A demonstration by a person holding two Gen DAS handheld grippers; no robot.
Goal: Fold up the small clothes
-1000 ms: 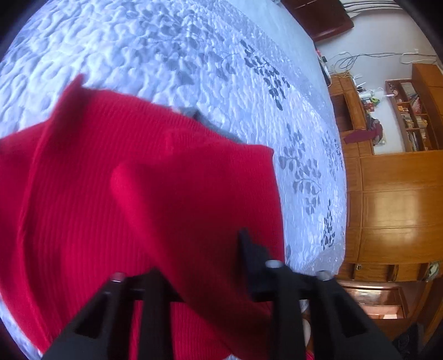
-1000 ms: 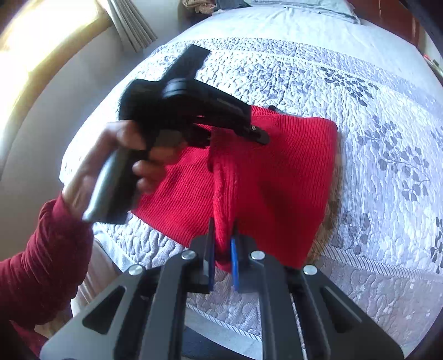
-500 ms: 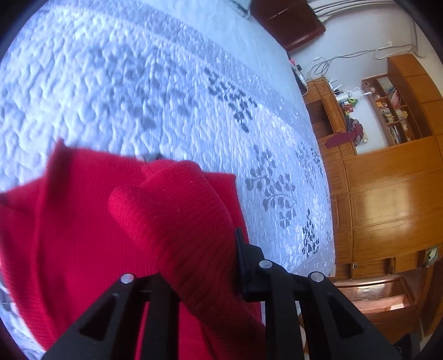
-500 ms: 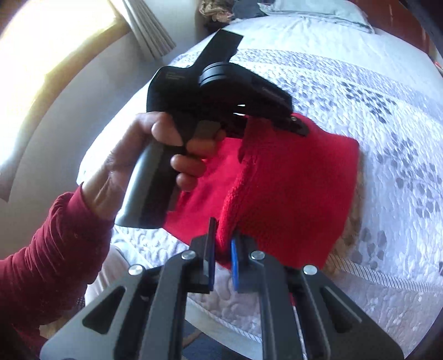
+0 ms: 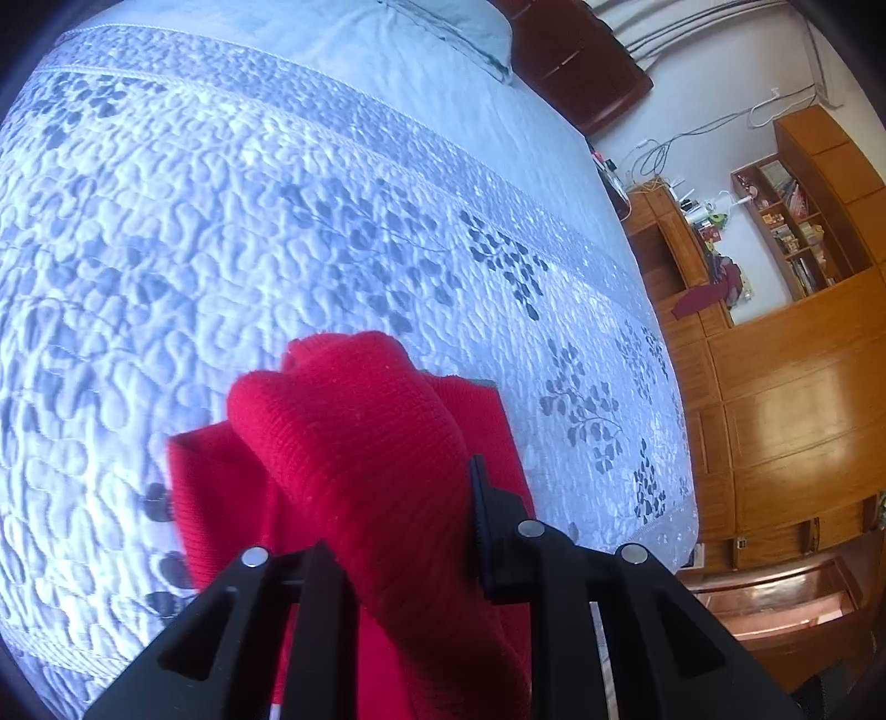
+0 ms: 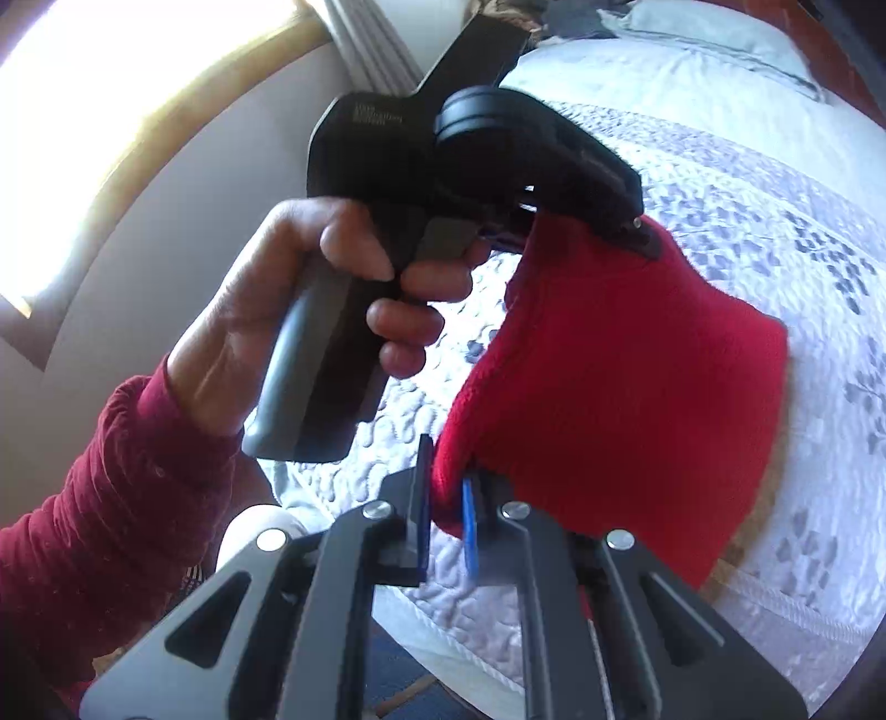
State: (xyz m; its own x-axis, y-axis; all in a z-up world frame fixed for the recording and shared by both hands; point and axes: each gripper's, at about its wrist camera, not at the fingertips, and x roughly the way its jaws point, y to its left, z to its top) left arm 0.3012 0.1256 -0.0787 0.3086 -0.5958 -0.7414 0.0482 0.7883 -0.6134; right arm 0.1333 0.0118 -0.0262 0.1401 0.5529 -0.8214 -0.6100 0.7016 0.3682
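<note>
The red sweater [image 6: 626, 387] is lifted up over the bed [image 6: 775, 183]. Two grippers hold it, one at each end of a folded edge.

The right gripper [image 6: 447, 498] is at the bottom of the right wrist view. Its fingers [image 6: 421, 498] are pressed nearly together, and they pinch a thick corner of the red sweater. One finger has a blue pad on it.

The left gripper [image 6: 637, 232] is higher up in that same view. A hand [image 6: 310, 321] with a dark red sleeve [image 6: 111, 498] holds its grey handle. The tip of this gripper sits on the top corner of the sweater. In the left wrist view, a fat roll of the red sweater [image 5: 382, 471] fills the gap between the left gripper's fingers [image 5: 482, 498]. These fingers are a little apart and squeeze the cloth between them.

The sweater hangs down from the two grippers. Its far side lies on the bed, near the bed's edge. The bed has a white quilt [image 5: 277, 221] with grey leaf shapes on it. A pillow [image 5: 443, 33] lies at the far end of the bed.

Beside the bed stand brown wooden cupboards [image 5: 803, 415]. Shelves [image 5: 792, 232] with small things on them are there too. A bright window [image 6: 99, 111] shows on the other side of the room.
</note>
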